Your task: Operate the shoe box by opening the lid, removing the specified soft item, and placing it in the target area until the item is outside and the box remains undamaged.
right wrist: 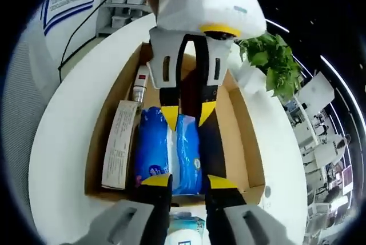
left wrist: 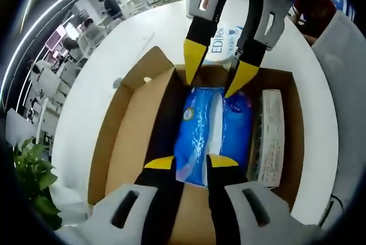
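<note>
An open brown cardboard shoe box (left wrist: 132, 137) sits on a white table, its lid flap folded out to one side. Inside lies a blue soft tissue pack (left wrist: 200, 136) with a white strip down its middle. My left gripper (left wrist: 190, 162) is open, its yellow tips at the pack's near end. My right gripper (left wrist: 210, 88) reaches in from the opposite side, open, tips pointing down at the other end. In the right gripper view the pack (right wrist: 154, 153) lies between my right gripper (right wrist: 189, 181) and the left gripper (right wrist: 189, 120). Whether any tip touches the pack is unclear.
A long white carton (left wrist: 272, 137) lies in the box beside the pack, with a small tube (right wrist: 140, 86) past it. Another tissue pack (right wrist: 186, 225) rests on the white table (right wrist: 57, 159) outside the box. A potted plant (right wrist: 271, 56) stands at the table's edge; people sit at desks beyond.
</note>
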Demonstrator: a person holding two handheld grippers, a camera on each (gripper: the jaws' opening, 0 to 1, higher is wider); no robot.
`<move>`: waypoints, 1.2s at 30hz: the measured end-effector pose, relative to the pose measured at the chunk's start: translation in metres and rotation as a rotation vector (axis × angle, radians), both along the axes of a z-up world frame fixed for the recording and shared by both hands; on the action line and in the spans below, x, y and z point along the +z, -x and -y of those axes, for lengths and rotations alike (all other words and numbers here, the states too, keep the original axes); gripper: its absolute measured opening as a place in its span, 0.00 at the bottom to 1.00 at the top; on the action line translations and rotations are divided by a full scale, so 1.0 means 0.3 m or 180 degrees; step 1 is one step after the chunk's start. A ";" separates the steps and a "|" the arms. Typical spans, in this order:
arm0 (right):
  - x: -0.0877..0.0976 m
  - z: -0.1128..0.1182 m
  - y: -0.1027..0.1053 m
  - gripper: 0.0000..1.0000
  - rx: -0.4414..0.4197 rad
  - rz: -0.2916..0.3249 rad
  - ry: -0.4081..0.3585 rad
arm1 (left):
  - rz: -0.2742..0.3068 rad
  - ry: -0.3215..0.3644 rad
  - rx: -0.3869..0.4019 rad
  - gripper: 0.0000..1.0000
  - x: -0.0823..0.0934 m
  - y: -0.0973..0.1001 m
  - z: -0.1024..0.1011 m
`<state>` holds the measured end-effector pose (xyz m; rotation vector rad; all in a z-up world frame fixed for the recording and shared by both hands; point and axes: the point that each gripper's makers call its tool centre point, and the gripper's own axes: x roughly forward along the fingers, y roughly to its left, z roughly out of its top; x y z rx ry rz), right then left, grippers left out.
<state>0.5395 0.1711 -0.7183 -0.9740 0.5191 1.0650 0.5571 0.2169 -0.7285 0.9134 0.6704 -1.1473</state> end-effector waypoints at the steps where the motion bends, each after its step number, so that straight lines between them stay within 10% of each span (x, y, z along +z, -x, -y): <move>1: -0.004 -0.008 -0.005 0.18 -0.0008 -0.0001 0.0005 | -0.0010 0.0009 0.0006 0.19 -0.004 -0.001 0.000; 18: -0.103 -0.040 -0.044 0.02 -0.0142 0.0038 0.0245 | -0.0048 0.0128 0.0200 0.05 -0.048 -0.033 -0.017; 36: 0.016 -0.053 -0.055 0.00 -0.0069 0.0384 0.0050 | 0.0013 0.0268 0.0311 0.00 0.046 -0.019 -0.044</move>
